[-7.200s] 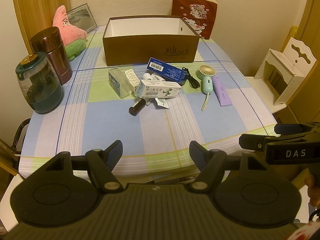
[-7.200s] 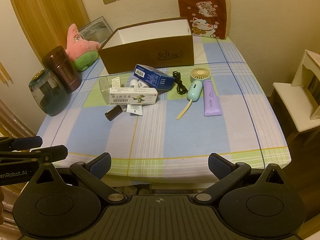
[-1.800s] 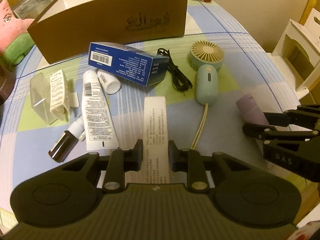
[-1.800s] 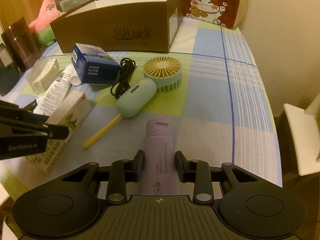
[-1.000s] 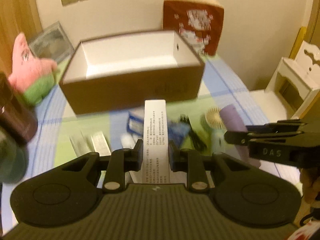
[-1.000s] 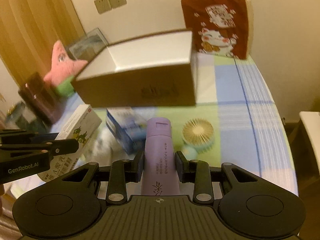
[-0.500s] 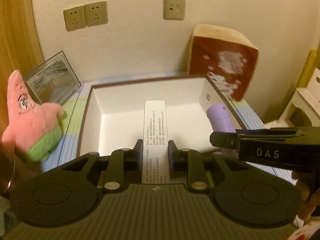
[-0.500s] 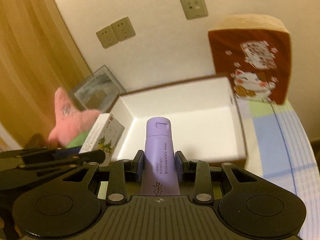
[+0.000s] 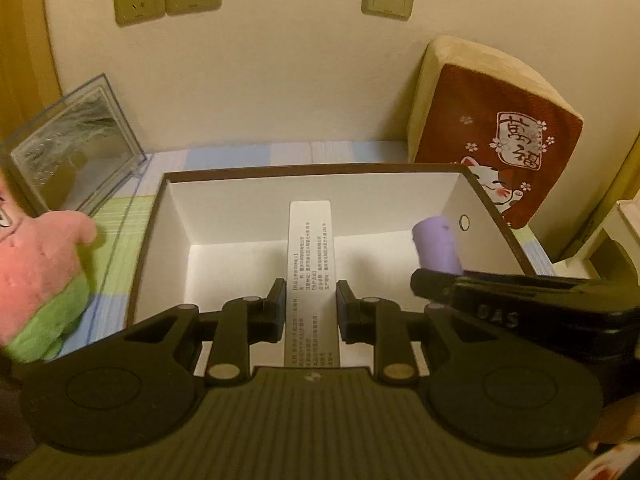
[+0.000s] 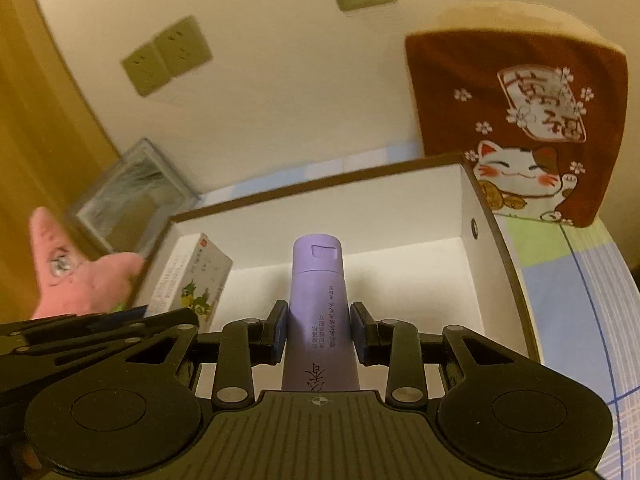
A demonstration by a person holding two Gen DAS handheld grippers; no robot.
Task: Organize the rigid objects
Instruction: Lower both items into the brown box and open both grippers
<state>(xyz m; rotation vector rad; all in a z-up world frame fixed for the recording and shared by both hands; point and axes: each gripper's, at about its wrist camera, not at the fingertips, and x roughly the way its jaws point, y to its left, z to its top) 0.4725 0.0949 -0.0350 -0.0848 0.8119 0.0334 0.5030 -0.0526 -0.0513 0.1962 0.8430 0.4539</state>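
We see the left gripper (image 9: pixel 311 307) clamped on a white medicine carton (image 9: pixel 311 264), held over the open brown box (image 9: pixel 316 169), whose white floor looks bare. Our right gripper (image 10: pixel 319 326) grips a purple tube (image 10: pixel 318 312), cap pointing into the same box near its right wall. Whether either item touches the floor, we cannot tell. A pink plush star (image 9: pixel 38 264) sits left of the box, a cat cushion (image 10: pixel 532 120) behind it on the right.

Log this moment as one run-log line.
left claw: shut on white carton | right claw: shut on purple tube | both held over brown box | not yet released
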